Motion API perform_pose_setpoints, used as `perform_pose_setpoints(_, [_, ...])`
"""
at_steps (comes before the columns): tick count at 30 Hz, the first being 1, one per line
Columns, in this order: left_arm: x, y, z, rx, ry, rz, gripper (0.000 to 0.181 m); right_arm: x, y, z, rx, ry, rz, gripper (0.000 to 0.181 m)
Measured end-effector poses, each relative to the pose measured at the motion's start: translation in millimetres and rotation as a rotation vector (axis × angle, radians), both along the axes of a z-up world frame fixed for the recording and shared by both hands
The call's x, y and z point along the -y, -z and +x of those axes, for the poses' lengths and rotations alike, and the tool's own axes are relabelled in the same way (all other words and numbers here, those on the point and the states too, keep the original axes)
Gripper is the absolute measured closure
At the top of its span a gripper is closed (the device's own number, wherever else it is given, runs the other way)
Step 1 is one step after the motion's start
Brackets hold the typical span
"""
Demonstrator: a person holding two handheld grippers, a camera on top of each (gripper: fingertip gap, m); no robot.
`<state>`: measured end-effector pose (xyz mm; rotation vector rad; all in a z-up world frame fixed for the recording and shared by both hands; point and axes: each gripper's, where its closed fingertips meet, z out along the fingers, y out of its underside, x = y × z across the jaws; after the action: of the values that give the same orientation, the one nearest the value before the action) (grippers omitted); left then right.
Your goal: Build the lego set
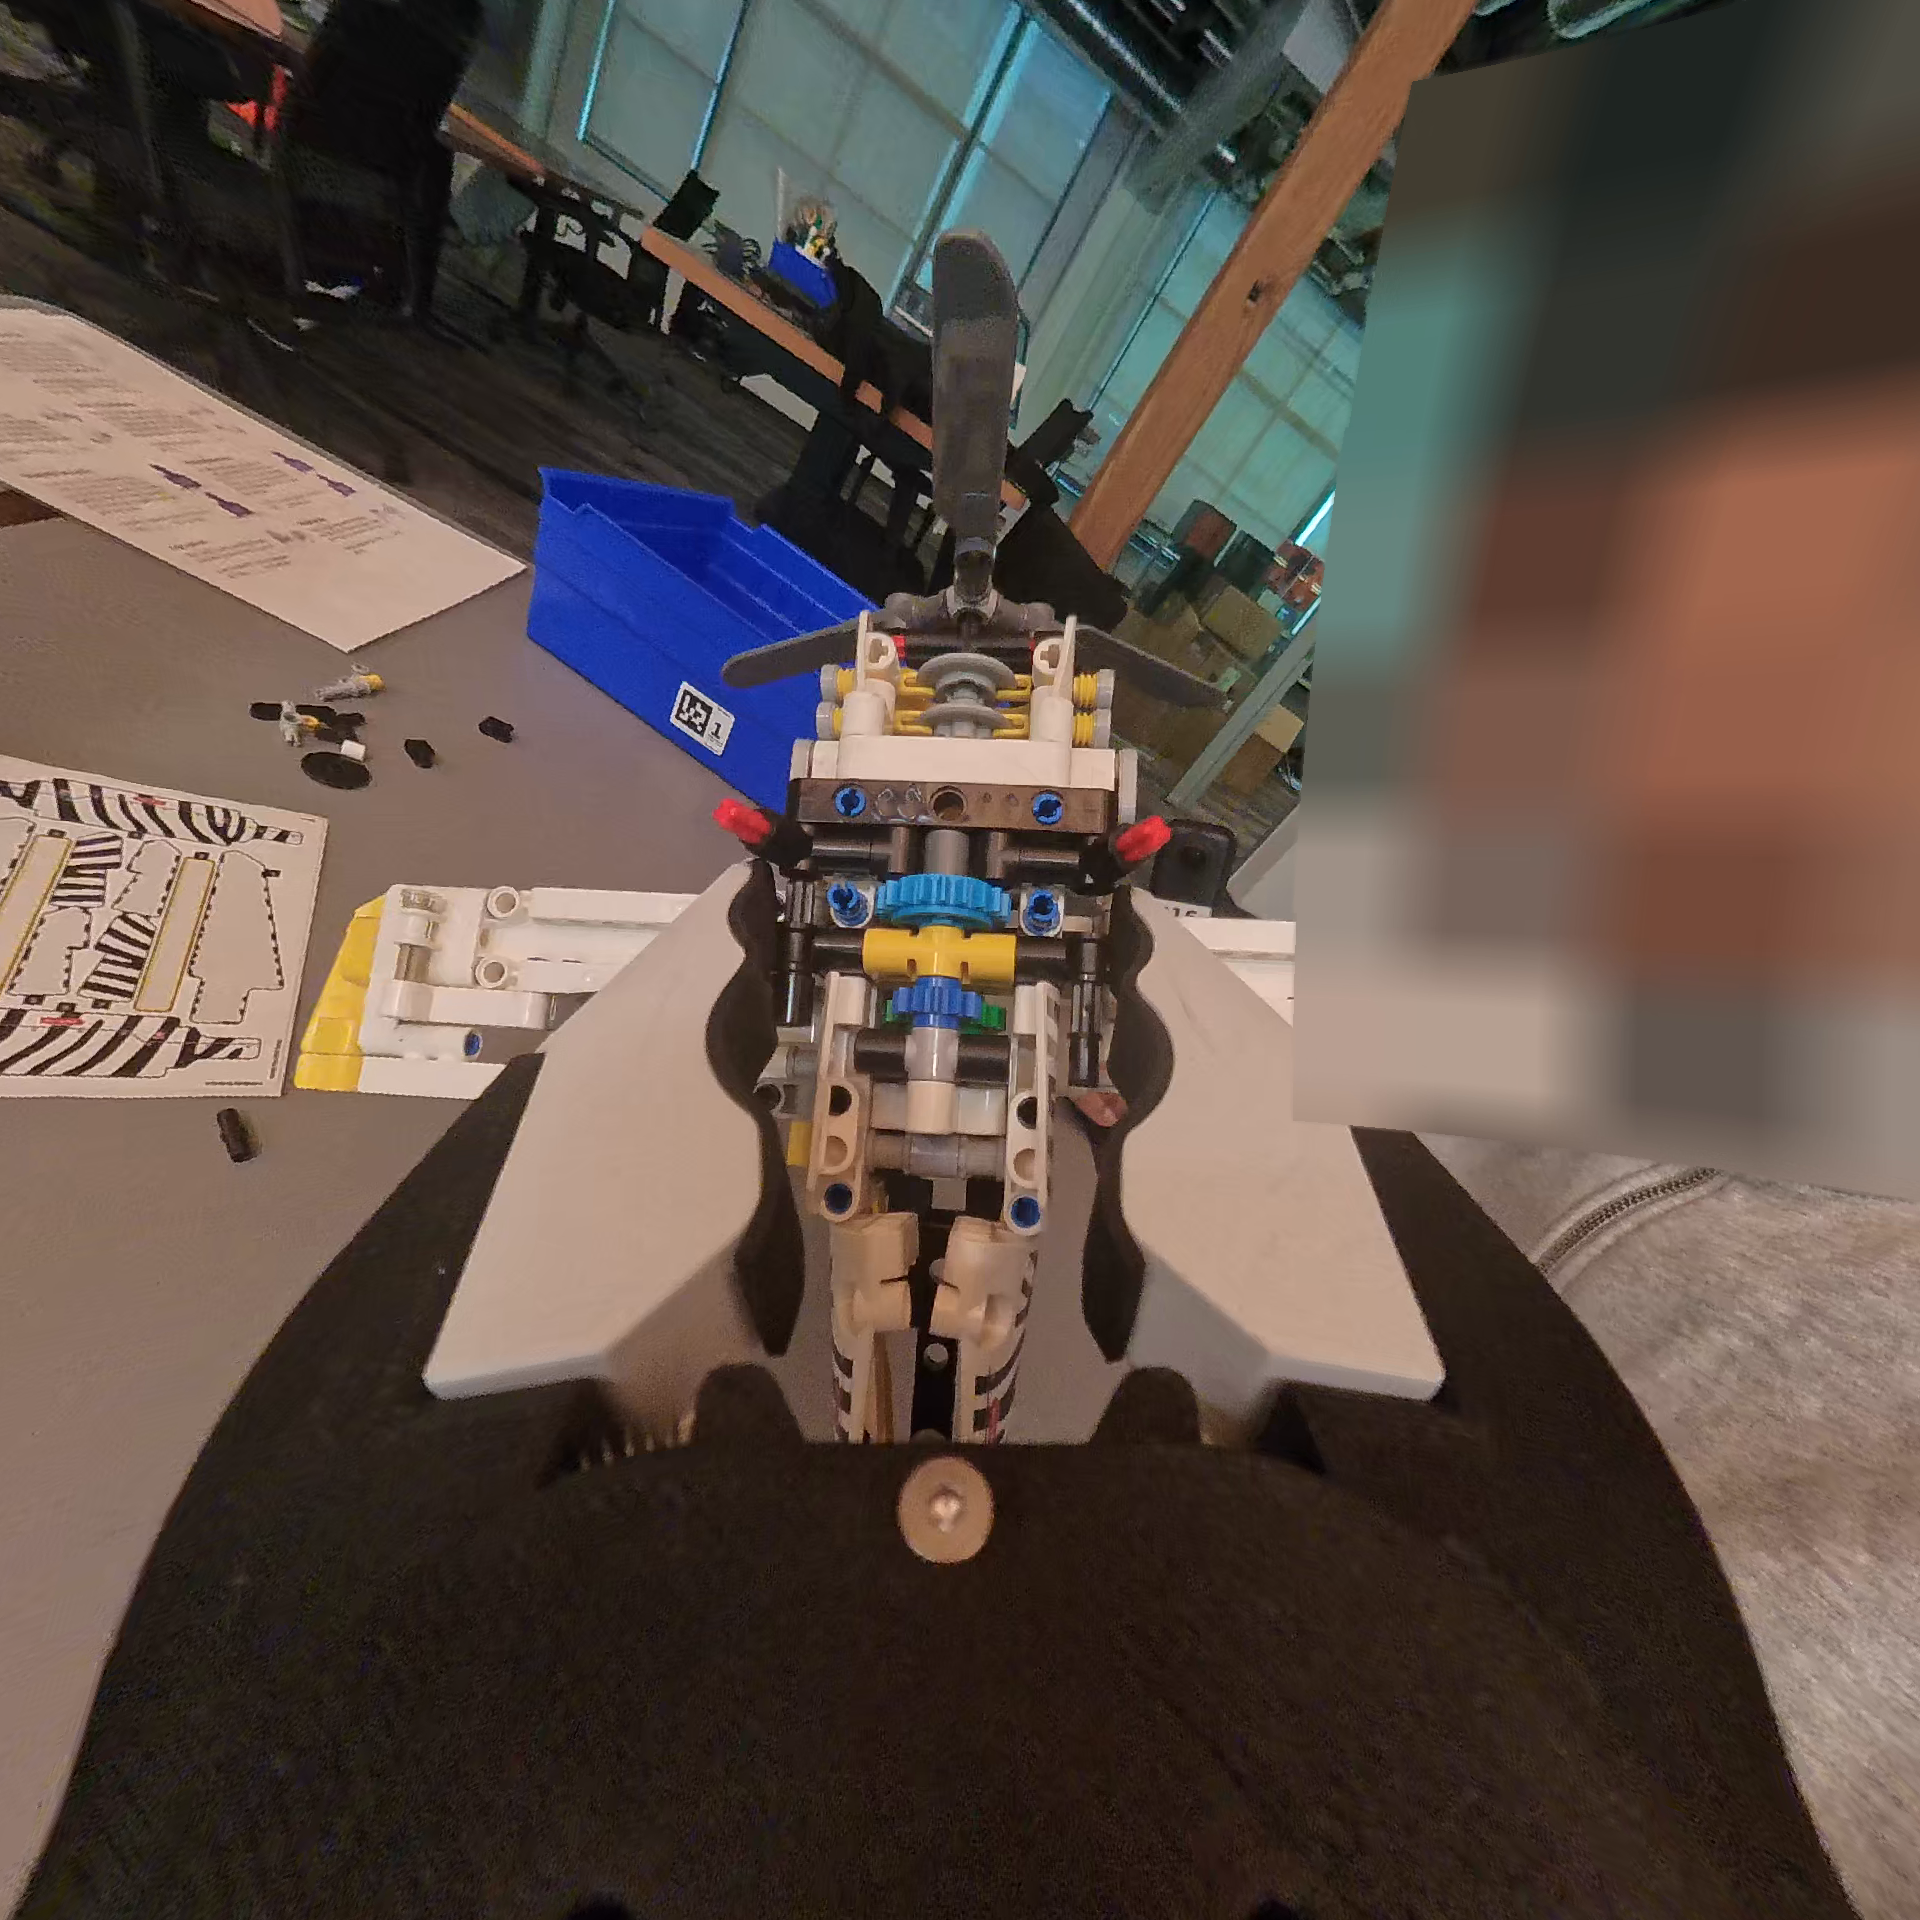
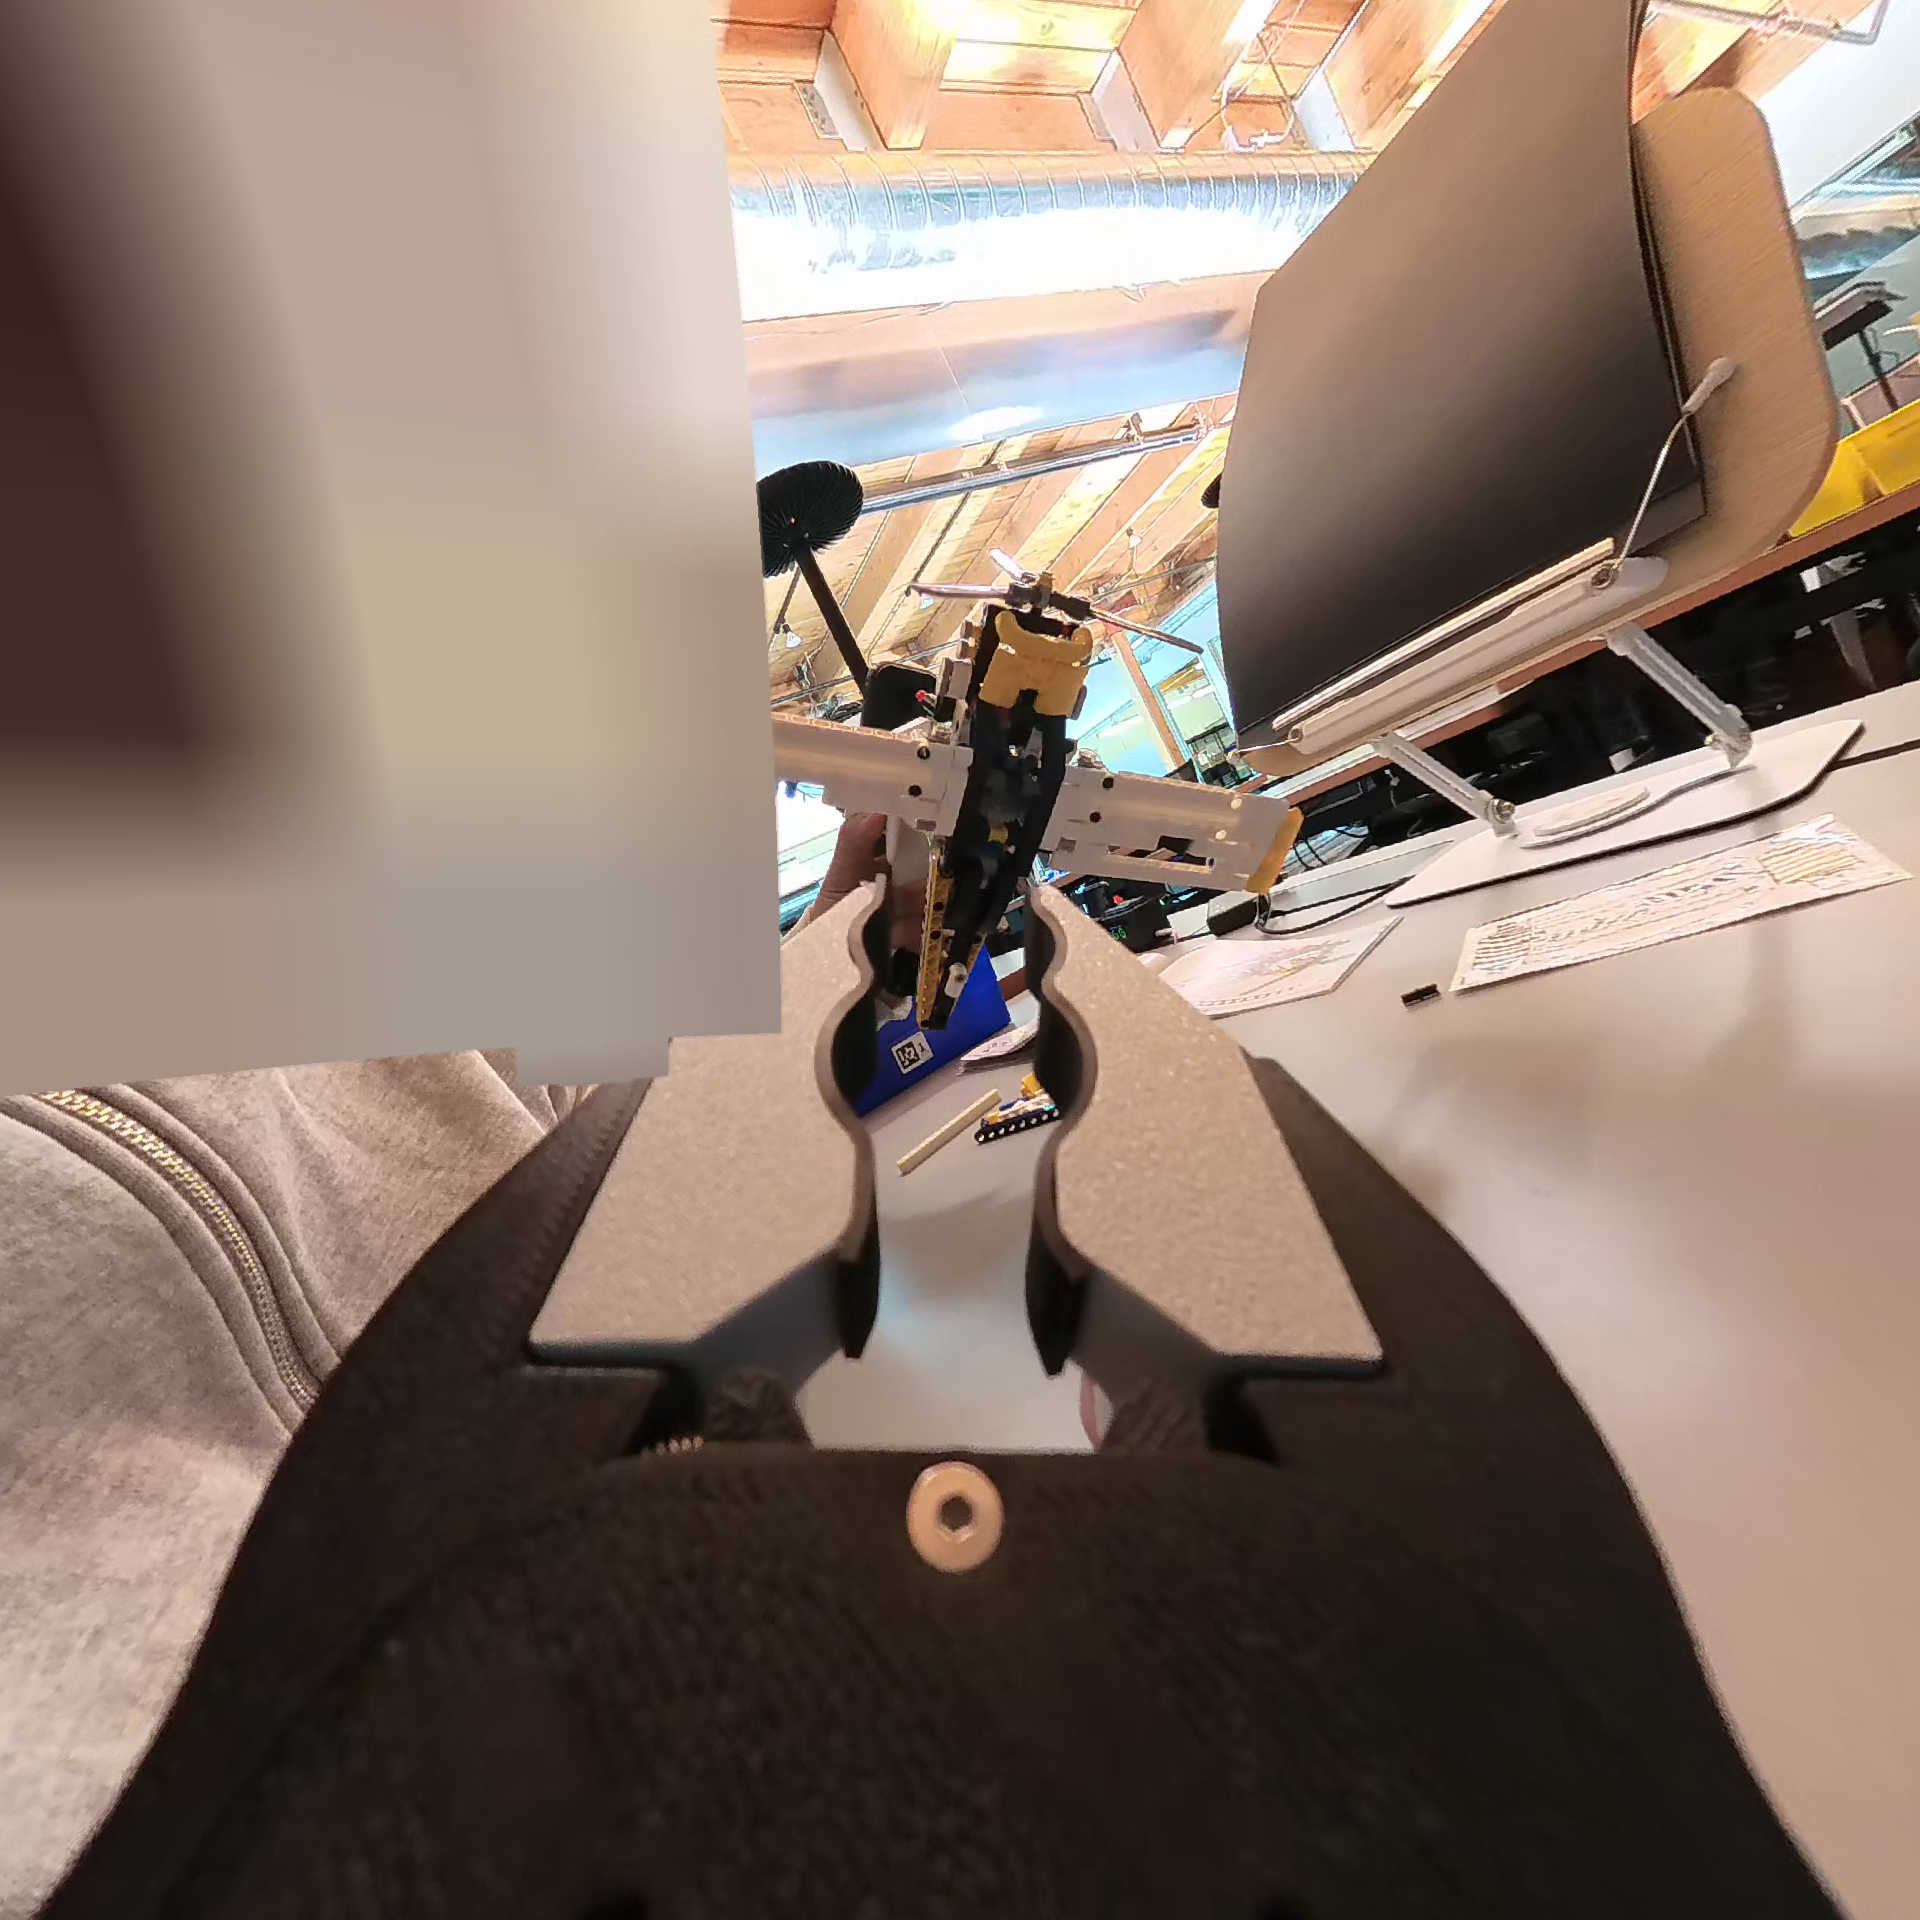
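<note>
Your left gripper (image 1: 940,997) is clamped around the white, black and yellow brick-built aeroplane model (image 1: 940,935), its grey fingers (image 1: 623,1143) pressing both sides of the fuselage and lifting it above the grey table (image 1: 156,1299), the grey propeller (image 1: 971,416) pointing away from you. Your right gripper (image 2: 954,925) stands parted with nothing between its fingers, its tips just short of the model's black and yellow underside (image 2: 977,862); whether they touch it cannot be told. The model's white wings (image 2: 1164,821) span across that view and screen what lies beyond. Behind the model sits a blue plastic bin (image 1: 665,613). To your left lie a zebra-striped sticker sheet (image 1: 135,925), a printed white paper (image 1: 208,478) and scattered small black pins (image 1: 416,750). Between the right fingers, on the table, rest a cream beam (image 2: 948,1132) and a short black toothed piece (image 2: 1018,1120). A dark tilted monitor (image 2: 1455,416) on a stand rises at right.
</note>
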<state>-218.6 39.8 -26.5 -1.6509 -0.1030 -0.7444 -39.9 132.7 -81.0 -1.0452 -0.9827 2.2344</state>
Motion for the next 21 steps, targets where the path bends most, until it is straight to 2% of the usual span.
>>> perform_pose_setpoints(21, [-0.7, 1.5, 0.7, 0.061, 0.010, 0.019, 0.120, -0.2, -0.4, 0.5, -0.003, 0.000, -0.001, 0.160])
